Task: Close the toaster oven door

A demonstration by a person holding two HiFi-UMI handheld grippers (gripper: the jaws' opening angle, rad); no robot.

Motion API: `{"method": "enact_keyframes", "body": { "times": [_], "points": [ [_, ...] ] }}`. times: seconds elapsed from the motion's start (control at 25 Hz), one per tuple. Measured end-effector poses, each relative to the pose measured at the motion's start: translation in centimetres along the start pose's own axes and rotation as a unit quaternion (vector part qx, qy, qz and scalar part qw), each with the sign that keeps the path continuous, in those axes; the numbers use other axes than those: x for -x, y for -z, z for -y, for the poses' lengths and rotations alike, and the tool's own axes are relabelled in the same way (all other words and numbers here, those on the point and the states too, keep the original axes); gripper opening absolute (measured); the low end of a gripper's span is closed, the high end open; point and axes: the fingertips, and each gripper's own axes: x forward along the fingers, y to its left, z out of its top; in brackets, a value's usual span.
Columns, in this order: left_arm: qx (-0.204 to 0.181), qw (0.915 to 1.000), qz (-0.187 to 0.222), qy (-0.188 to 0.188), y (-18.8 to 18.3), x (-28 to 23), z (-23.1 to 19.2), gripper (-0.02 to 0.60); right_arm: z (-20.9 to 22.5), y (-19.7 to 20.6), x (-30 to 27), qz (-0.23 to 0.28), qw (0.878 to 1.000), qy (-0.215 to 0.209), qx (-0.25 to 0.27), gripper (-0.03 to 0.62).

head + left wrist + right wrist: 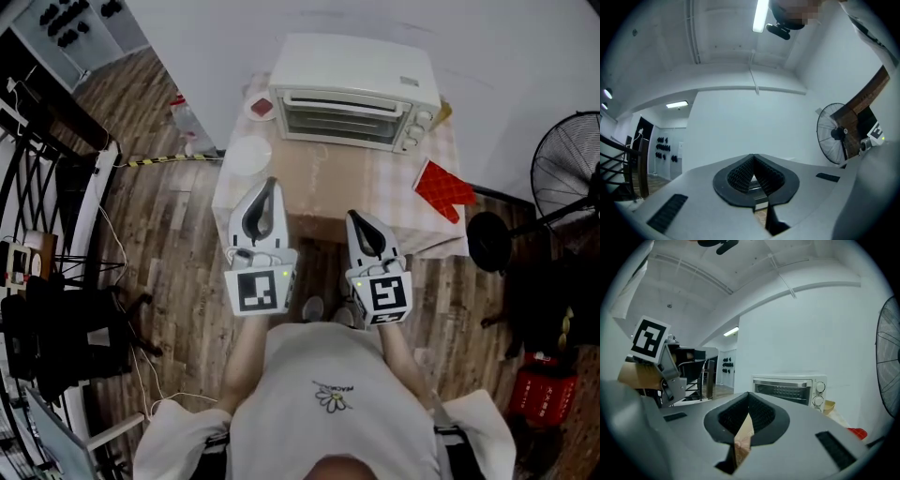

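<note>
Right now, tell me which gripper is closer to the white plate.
The left gripper: its tip lies just short of the white plate, while the right gripper sits across toward the red pad.

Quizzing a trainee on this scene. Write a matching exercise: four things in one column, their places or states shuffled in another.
1 toaster oven
2 red pad
3 white plate
4 fan

A by the table's left edge
B on the floor, right of the table
C door shut, at the table's back
D near the table's right edge

Pairs: 1-C, 2-D, 3-A, 4-B
</note>
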Motion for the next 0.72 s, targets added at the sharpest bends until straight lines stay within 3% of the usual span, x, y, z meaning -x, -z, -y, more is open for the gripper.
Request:
{"method": "enact_keyframes", "body": {
  "times": [0.32, 0.48, 0.72],
  "points": [
    [-0.01, 0.9995, -0.027, 0.012, 2.8, 1.3, 2.4, 0.017, 1.9, 0.8, 0.5, -0.015, 0.999, 0.041, -0.006, 0.009],
    [0.01, 0.9994, -0.03, 0.012, 3.6, 1.6, 3.3, 0.017, 2.2, 1.3, 0.9, -0.023, 0.999, 0.047, -0.003, 0.009],
    [-0.008, 0.9992, -0.036, 0.013, 3.7, 1.2, 3.1, 0.017, 2.6, 1.1, 0.9, -0.022, 0.998, 0.052, -0.003, 0.009]
  ]
}}
